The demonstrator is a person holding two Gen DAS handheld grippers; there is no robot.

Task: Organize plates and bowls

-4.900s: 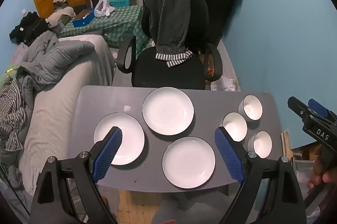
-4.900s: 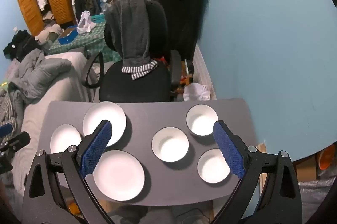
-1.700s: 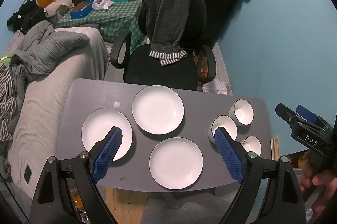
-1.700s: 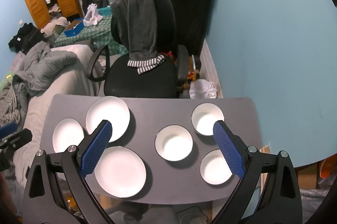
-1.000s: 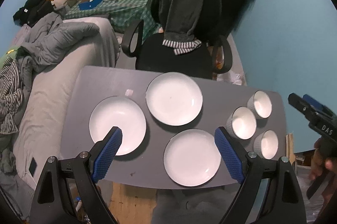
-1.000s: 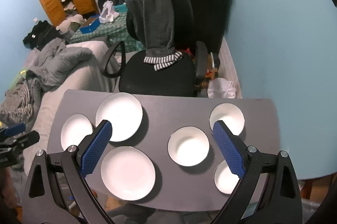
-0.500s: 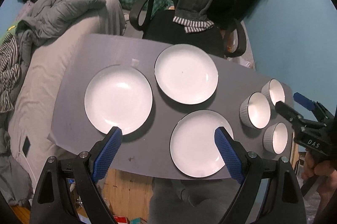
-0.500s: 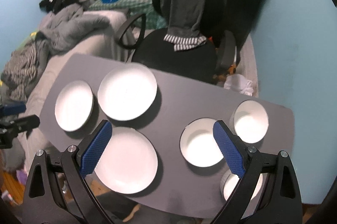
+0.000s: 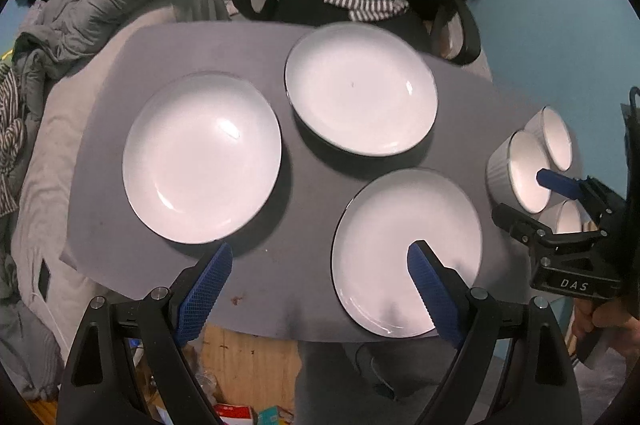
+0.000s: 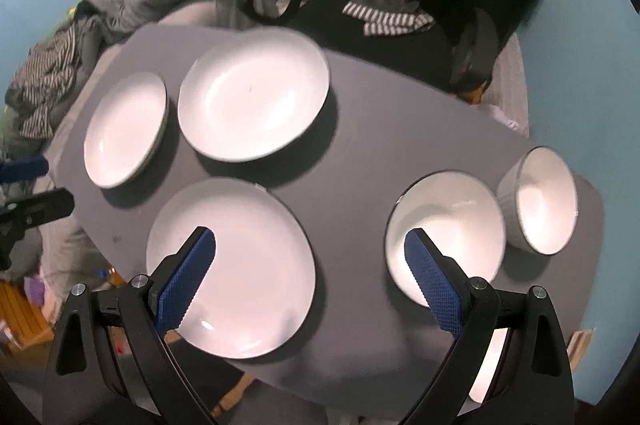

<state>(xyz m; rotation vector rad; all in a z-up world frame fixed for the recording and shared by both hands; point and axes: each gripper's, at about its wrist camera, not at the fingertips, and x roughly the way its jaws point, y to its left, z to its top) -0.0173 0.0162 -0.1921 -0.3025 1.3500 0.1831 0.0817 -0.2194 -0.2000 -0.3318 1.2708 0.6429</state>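
Both pairs of jaws gape wide and hold nothing. The left gripper (image 9: 320, 275) hovers over the tabletop's (image 9: 308, 185) near edge beside the near plate (image 9: 404, 245); the right gripper (image 10: 308, 265) hangs between that plate and the middle bowl (image 10: 444, 233). Best to approach rims low and square, pinching one edge cleanly before lifting.

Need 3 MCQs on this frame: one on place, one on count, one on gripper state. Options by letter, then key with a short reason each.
1. Where do the bowls sit on the table?
A. person's right end
B. person's left end
C. stacked on a plate

2. How many plates are on the table?
A. one
B. three
C. five

3. What state are the left gripper and right gripper in?
A. both open, holding nothing
B. both shut on plates
C. left shut on a bowl

Key: 1 A, the bowls cluster at the right end; 2 B, three white plates lie separately; 3 A, blue pads wide apart.
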